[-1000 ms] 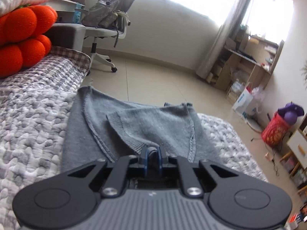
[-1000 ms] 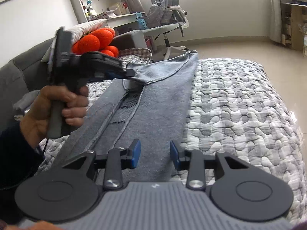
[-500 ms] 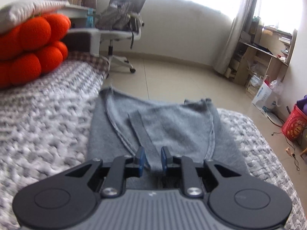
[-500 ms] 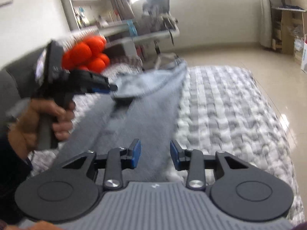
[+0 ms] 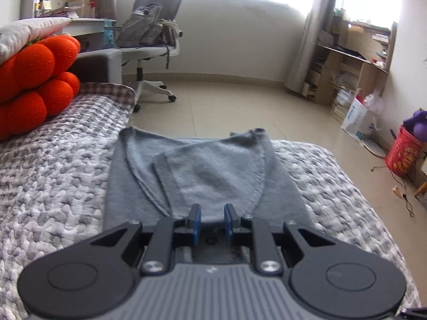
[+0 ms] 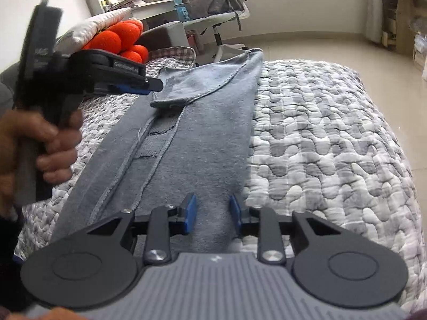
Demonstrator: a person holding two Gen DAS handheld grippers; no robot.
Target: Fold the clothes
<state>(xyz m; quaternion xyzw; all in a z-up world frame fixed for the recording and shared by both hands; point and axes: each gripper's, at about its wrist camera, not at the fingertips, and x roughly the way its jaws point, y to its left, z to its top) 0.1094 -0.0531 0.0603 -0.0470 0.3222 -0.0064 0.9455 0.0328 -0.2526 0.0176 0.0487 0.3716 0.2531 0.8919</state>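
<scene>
A grey knit sweater lies flat on the quilted bed, one sleeve folded across its body. The ribbed cuff rests on the fabric. My left gripper hovers just above the sweater, jaws a little apart and empty. In the right wrist view a hand holds that left gripper over the dropped cuff. My right gripper sits low over the sweater's near end. Its jaws are closing with grey fabric showing between the blue pads, and no pinch is visible.
Orange ball cushions and a white pillow sit at the bed's left end. An office chair with a backpack stands on the tiled floor beyond. Wooden shelves and a red basket are at the right. Bare quilt lies right of the sweater.
The left gripper's jaws parted and let go of the sleeve cuff, which now lies on the sweater; the gripper drew back from it. The right gripper's jaws have narrowed.
</scene>
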